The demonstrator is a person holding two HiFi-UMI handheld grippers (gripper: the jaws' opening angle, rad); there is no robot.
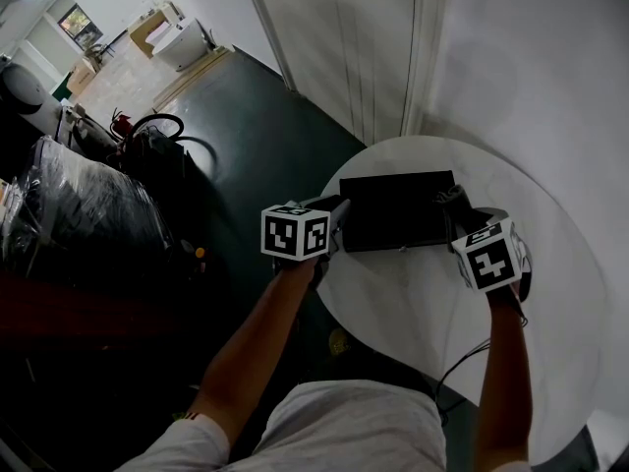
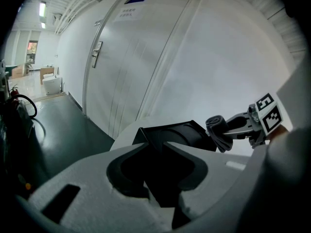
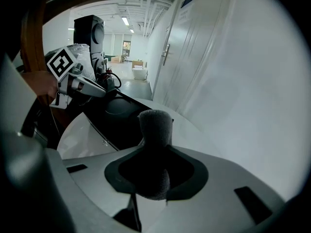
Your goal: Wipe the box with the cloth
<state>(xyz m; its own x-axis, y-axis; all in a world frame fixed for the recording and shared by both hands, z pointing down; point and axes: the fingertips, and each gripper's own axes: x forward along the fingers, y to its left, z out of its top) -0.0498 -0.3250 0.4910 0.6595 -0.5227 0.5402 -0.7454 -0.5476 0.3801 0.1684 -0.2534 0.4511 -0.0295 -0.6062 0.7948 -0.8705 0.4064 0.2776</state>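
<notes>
The black box (image 1: 398, 209) lies on the far part of the round white table (image 1: 413, 303). The left gripper (image 1: 339, 222) has its jaws clamped on the left end of the box. The right gripper (image 1: 460, 212) has its jaws closed on a dark cloth (image 3: 154, 130), which stands out in front of them over the right end of the box.

- Setting: corridor of an office or laboratory building.
- Evidence: white panelled door (image 2: 121, 72) with lever handle (image 2: 95, 54) and blue sign (image 2: 135, 0); ceiling strip lights (image 2: 43, 8); dark green floor (image 1: 256, 136); plastic-wrapped equipment (image 1: 79, 219).
</notes>
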